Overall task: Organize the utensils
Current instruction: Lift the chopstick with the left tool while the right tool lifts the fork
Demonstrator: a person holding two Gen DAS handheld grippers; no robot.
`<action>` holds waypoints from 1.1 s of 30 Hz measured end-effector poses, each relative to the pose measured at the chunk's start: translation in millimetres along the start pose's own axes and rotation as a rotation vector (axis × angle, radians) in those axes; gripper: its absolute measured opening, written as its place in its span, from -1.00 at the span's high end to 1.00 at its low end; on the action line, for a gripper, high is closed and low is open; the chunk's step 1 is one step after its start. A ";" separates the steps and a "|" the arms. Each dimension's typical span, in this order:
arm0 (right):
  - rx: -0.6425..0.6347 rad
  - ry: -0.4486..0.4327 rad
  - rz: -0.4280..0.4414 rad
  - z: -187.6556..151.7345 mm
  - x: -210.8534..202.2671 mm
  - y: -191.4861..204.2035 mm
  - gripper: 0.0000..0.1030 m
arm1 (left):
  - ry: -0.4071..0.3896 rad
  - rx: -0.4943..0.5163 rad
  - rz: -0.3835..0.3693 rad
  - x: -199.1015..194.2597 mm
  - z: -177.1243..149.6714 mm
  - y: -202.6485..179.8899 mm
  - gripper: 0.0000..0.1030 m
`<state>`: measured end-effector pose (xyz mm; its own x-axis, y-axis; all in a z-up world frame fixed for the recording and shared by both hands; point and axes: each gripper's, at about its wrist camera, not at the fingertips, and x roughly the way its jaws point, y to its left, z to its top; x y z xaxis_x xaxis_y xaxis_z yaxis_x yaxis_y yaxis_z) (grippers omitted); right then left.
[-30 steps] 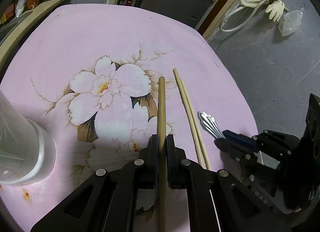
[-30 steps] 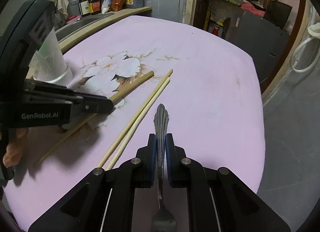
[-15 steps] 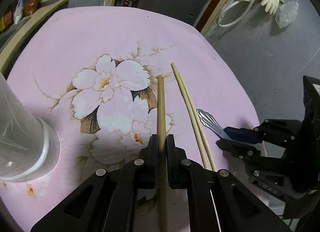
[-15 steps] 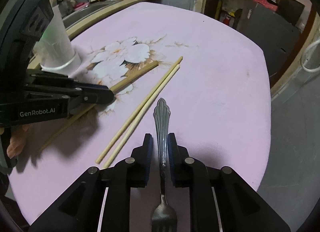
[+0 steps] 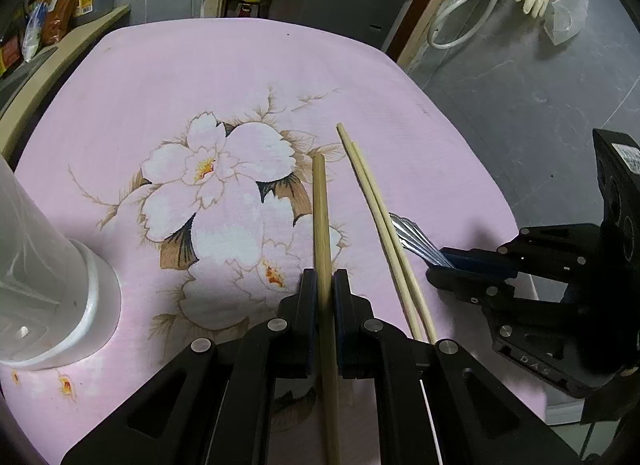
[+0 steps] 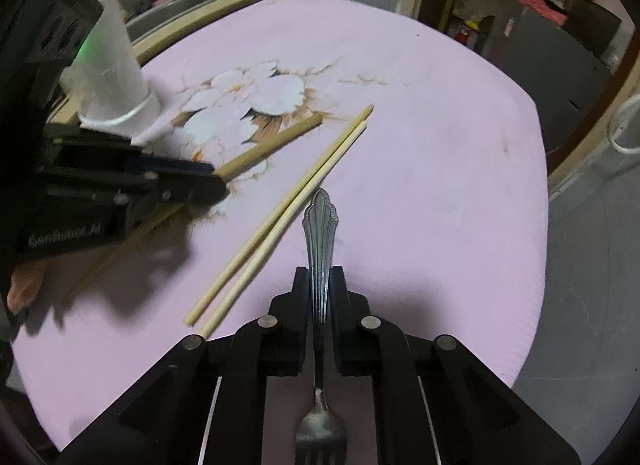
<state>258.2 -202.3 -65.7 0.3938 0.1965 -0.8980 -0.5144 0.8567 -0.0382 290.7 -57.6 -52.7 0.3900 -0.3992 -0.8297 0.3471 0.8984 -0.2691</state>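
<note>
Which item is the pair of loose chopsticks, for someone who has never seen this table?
Start at the pink floral tablecloth. Two thin pale chopsticks lie on it side by side, gripped by neither tool. They lie between the thicker wooden stick clamped in the left tool and the metal fork in the right tool.

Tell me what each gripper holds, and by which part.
The left gripper clamps a thick wooden stick partway along its length. The right gripper is closing on a metal fork at its handle, tines toward the camera.
</note>
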 end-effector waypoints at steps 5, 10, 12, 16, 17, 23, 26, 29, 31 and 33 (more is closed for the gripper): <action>0.040 -0.099 -0.009 -11.7 -9.1 1.1 0.88 | -0.009 -0.032 -0.041 -0.3 -4.0 -1.2 0.90; 0.098 -0.234 -0.008 -25.2 -20.9 -0.1 0.88 | -0.061 -0.047 -0.062 -11.6 -14.5 0.2 0.91; 0.089 -0.290 -0.020 -31.1 -27.1 4.9 0.88 | -0.099 -0.050 -0.068 -18.0 -17.7 -1.2 0.91; 0.069 -0.407 -0.058 -38.5 -46.3 14.7 0.88 | -0.199 -0.033 -0.073 -35.4 -24.1 -4.8 0.91; 0.064 -0.433 -0.069 -40.2 -50.3 15.7 0.88 | -0.228 -0.027 -0.072 -39.6 -25.8 -6.7 0.91; 0.035 -0.618 -0.122 -48.5 -72.9 33.8 0.88 | -0.415 -0.003 -0.049 -63.4 -36.6 -13.8 0.91; 0.031 -0.688 -0.138 -47.4 -78.8 39.8 0.88 | -0.505 -0.010 -0.038 -73.5 -41.6 -14.6 0.91; 0.048 -0.758 -0.141 -45.5 -84.8 43.9 0.88 | -0.585 -0.020 -0.035 -80.0 -46.9 -14.9 0.90; 0.062 -0.795 -0.133 -40.8 -87.7 46.4 0.88 | -0.638 -0.018 -0.033 -85.0 -52.4 -16.6 0.90; 0.072 -0.822 -0.122 -37.7 -89.8 48.4 0.88 | -0.691 -0.015 -0.025 -89.9 -55.9 -18.2 0.90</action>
<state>169.2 -196.4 -3.5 0.8885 0.3619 -0.2820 -0.3931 0.9174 -0.0612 201.6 -27.9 -0.5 0.8378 -0.4404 -0.3229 0.3529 0.8879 -0.2952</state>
